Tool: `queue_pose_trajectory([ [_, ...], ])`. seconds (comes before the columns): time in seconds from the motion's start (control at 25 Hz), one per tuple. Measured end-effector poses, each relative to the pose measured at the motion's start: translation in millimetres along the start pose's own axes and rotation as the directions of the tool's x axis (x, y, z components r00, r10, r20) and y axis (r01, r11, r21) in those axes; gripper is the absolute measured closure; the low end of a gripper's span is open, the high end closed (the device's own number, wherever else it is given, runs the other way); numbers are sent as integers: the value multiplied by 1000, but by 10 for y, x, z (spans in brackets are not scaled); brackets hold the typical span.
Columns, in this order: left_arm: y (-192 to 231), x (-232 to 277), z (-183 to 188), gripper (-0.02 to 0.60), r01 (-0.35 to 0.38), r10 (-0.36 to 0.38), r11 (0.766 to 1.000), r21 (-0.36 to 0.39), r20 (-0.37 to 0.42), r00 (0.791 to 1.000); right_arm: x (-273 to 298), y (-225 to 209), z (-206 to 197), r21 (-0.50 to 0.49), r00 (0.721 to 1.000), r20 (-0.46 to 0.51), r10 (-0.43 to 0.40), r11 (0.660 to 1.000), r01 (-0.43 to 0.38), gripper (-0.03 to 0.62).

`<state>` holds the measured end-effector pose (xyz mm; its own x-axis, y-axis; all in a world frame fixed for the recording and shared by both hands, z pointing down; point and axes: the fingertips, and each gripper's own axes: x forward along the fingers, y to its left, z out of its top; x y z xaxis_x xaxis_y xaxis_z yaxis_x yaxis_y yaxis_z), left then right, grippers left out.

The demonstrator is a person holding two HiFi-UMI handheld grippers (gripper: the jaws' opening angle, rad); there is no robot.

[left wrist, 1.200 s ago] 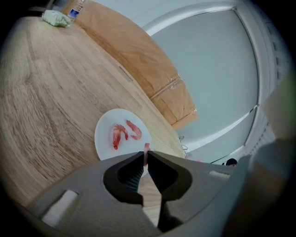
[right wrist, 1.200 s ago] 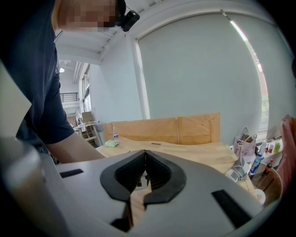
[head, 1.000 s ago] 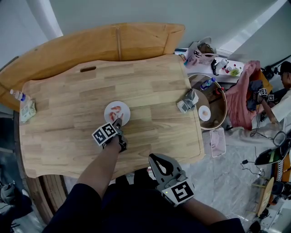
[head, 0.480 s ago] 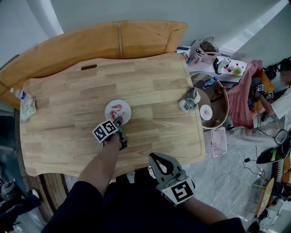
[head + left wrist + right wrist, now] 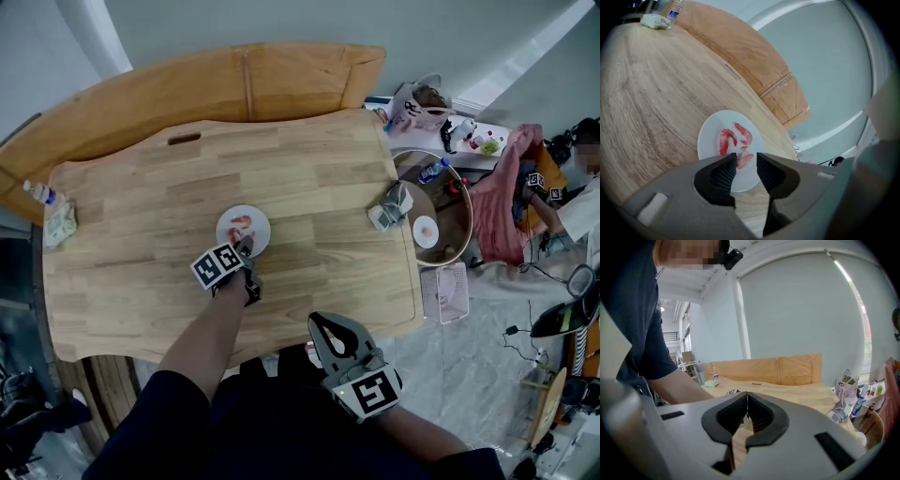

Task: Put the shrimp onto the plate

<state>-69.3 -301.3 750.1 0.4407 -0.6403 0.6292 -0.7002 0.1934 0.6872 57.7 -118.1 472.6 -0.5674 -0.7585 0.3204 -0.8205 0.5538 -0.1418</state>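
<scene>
a makeshift workshop or recording room: a wooden counter (image 5: 309,187) backed by a cardboard sheet (image 5: 234,84), cables (image 5: 511,330) loose on the floor (image 5: 469,375), a cluttered round side table (image 5: 452,234), a blind (image 5: 801,310) over a big window.

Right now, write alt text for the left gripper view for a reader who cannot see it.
The left gripper hangs over a white plate on a wooden table, its jaws apart, having just been opening, with nothing gripped. Red shrimp lie on the plate, the nearest showing through the gap at the jaw tips.
</scene>
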Motion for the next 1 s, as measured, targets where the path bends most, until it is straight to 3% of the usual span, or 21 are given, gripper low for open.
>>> queue_pose_trajectory([
  [0.16,-10,-5,-9,433,-20,22,996,85,-20,1000,-21,12,-6,-6,1000,-4,2,1000,-2,583],
  [0.36,-36,26,-19,405,-34,44,974,224,-44,998,-39,22,-14,-6,1000,0,6,1000,-6,583],
  [0.56,-91,-18,52,390,-7,5,985,170,10,1000,-65,27,-37,3,1000,2,4,1000,-4,583],
  [0.76,-13,-80,84,387,-59,54,992,109,50,997,-72,42,-35,8,1000,7,9,1000,-9,583],
  [1.0,7,-162,181,387,-70,59,986,149,79,995,-81,52,-44,10,1000,9,20,1000,-20,583],
])
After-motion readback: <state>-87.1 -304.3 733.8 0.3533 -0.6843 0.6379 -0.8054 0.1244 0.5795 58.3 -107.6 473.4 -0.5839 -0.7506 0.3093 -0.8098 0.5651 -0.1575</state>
